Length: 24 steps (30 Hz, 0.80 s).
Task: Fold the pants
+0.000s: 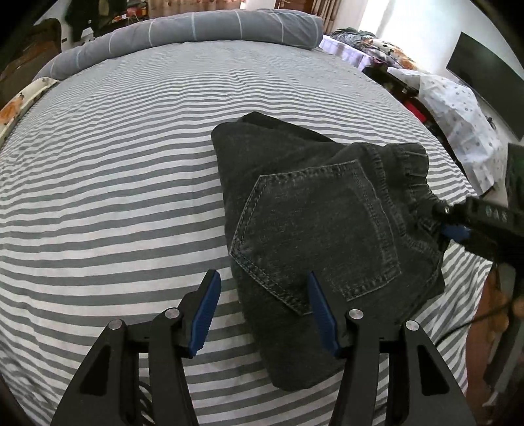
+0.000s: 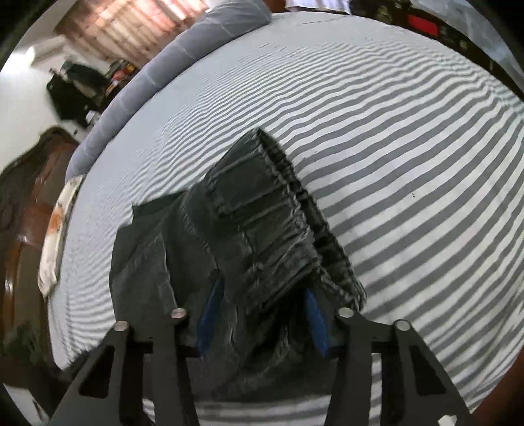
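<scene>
One pair of folded dark grey denim pants [image 1: 314,236] lies on the grey-and-white striped bed [image 1: 114,183]. The left gripper [image 1: 263,314] hangs half open and empty over the pants' near corner. Only the left wrist view shows one back pocket [image 1: 314,236]; the right wrist view shows the gathered waistband [image 2: 262,222]. There the right gripper [image 2: 260,319] has cloth between its fingers; whether they pinch it I cannot tell. One rolled grey duvet [image 1: 196,26] lies beyond the pants.

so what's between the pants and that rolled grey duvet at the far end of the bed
Only bare striped sheet lies between the pants and the grey duvet. The left wrist view shows it best.
</scene>
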Tool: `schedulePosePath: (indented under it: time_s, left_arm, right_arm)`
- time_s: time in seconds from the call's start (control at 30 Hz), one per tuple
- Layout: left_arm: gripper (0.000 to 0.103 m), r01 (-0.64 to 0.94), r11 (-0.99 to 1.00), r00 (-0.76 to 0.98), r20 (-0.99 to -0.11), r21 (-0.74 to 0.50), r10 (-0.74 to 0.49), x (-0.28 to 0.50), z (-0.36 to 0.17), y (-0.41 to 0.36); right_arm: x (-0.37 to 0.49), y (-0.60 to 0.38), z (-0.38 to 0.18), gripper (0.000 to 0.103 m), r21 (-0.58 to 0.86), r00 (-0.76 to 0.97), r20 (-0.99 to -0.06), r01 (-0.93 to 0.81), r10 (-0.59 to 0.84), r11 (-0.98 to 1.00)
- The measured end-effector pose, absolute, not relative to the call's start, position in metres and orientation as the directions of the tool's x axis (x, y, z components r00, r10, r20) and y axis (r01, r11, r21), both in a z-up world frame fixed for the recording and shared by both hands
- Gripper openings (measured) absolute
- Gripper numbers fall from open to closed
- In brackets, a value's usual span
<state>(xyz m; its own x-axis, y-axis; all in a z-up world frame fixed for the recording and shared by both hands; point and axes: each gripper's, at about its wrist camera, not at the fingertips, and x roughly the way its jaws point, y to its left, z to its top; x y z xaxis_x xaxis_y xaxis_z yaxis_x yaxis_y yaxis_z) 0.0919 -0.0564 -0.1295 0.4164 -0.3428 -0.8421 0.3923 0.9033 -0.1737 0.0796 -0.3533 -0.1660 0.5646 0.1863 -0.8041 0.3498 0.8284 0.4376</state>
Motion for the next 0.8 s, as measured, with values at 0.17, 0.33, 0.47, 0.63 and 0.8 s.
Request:
schedulePosePath:
  time_s: [0.17,0.33,0.47,0.63,0.8]
  left_arm:
    - [0.056,0.394,0.903,0.431,-0.832,-0.173,-0.348,0.093,-0.122,-0.056]
    - [0.056,0.429,0.886,0.459,-0.803,-0.175,-0.381,0.089,-0.104,-0.059]
    - [0.056,0.476,0.868,0.442,-0.816,-0.139,-0.373,0.085,-0.110,-0.072]
    - [0.057,0.484,0.872,0.409,-0.860,-0.078,-0.304,0.089,-0.137,-0.079]
    - [0.061,0.475,0.875,0.387,-0.872,-0.091,-0.301,0.097,-0.144,-0.075]
  right_arm:
    - [0.067,-0.354,-0.146,0.010,0.443,0.614,-0.773,0.342,0.160,0.829]
    - [0.031,-0.350,-0.118,0.010,0.399,0.665,-0.741,0.331,0.089,0.855]
    - [0.029,-0.350,-0.141,0.010,0.347,0.607,-0.792,0.363,0.063,0.865]
    - [0.038,-0.348,-0.168,0.011,0.285,0.550,-0.834,0.377,0.034,0.881]
    - [0.040,-0.348,-0.168,0.011,0.283,0.548,-0.835,0.361,0.044,0.889]
